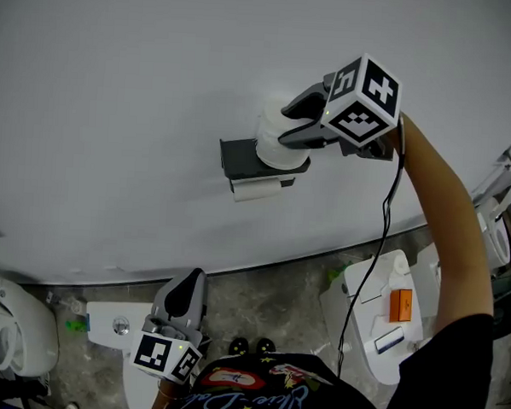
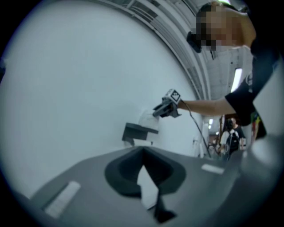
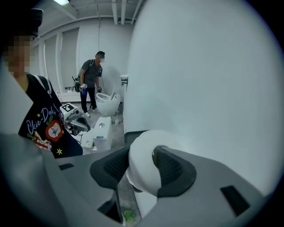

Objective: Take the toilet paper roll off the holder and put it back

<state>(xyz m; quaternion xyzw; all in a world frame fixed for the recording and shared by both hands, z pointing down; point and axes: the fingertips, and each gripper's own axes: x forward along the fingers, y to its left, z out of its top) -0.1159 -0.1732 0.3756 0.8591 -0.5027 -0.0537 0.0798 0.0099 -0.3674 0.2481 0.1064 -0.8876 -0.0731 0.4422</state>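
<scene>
1. Right claw: smooth grey shell, dark ribbed pads inside the jaws, small pale rectangles on the shell
2. On it sits a white cube with black square markers on each face
3. Thin black cable hangs from the right claw
4. Left claw: same grey shell and black pads, with its own marker cube
5. Black short-sleeved T-shirt, printed on the chest with pale blue script, a red apple and yellow stars
</scene>
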